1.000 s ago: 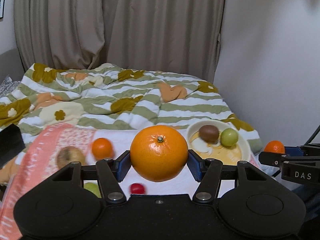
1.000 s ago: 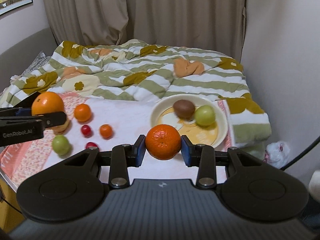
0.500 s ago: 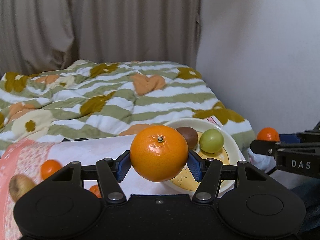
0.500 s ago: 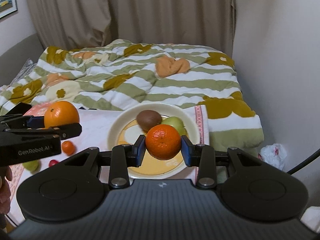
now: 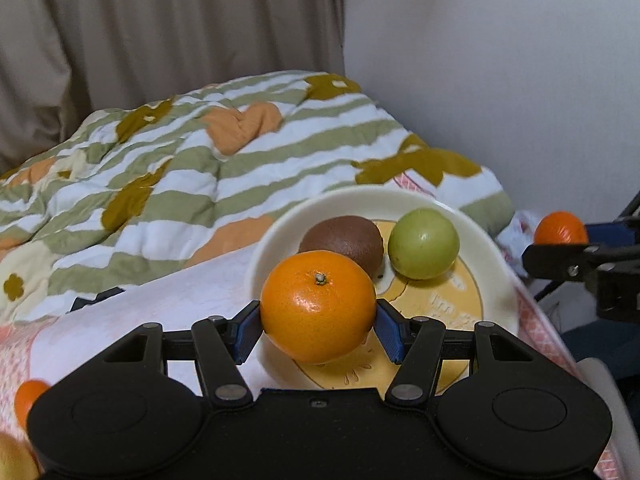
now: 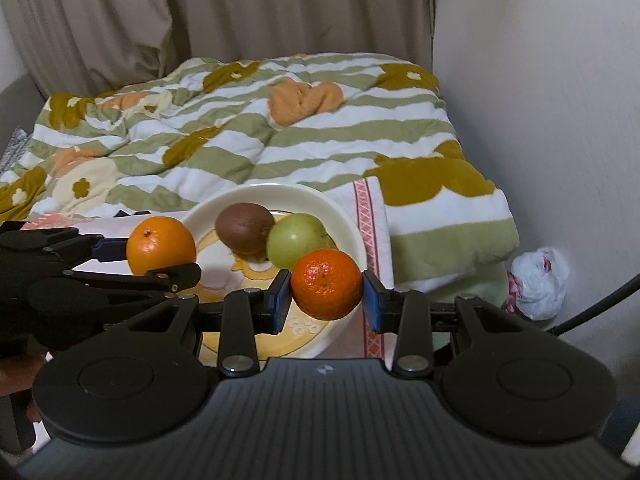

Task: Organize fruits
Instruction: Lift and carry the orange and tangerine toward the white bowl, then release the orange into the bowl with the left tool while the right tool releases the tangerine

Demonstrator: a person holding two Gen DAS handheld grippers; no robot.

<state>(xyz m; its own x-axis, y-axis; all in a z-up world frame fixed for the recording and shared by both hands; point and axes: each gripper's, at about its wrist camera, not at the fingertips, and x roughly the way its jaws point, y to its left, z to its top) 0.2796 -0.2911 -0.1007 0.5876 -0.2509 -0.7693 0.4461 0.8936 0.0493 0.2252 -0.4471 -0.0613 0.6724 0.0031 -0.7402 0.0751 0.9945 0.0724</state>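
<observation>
Brown kiwi (image 6: 244, 229) touching green fruit (image 6: 298, 241).

The left claw (image 5: 319, 323) gripped a large orange (image 5: 319, 307) between its blue pads, over the near-left rim of the cream plate (image 5: 486, 248); on that plate a brown kiwi (image 5: 345, 240) touched a green fruit (image 5: 423, 249); right of the plate, the right claw (image 5: 560, 238) clasped a small orange (image 5: 560, 233).

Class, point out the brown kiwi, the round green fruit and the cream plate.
brown kiwi (image 6: 244, 227), right wrist view, upper skin.
round green fruit (image 6: 296, 240), right wrist view, front face.
cream plate (image 5: 276, 236), left wrist view, left rim.
</observation>
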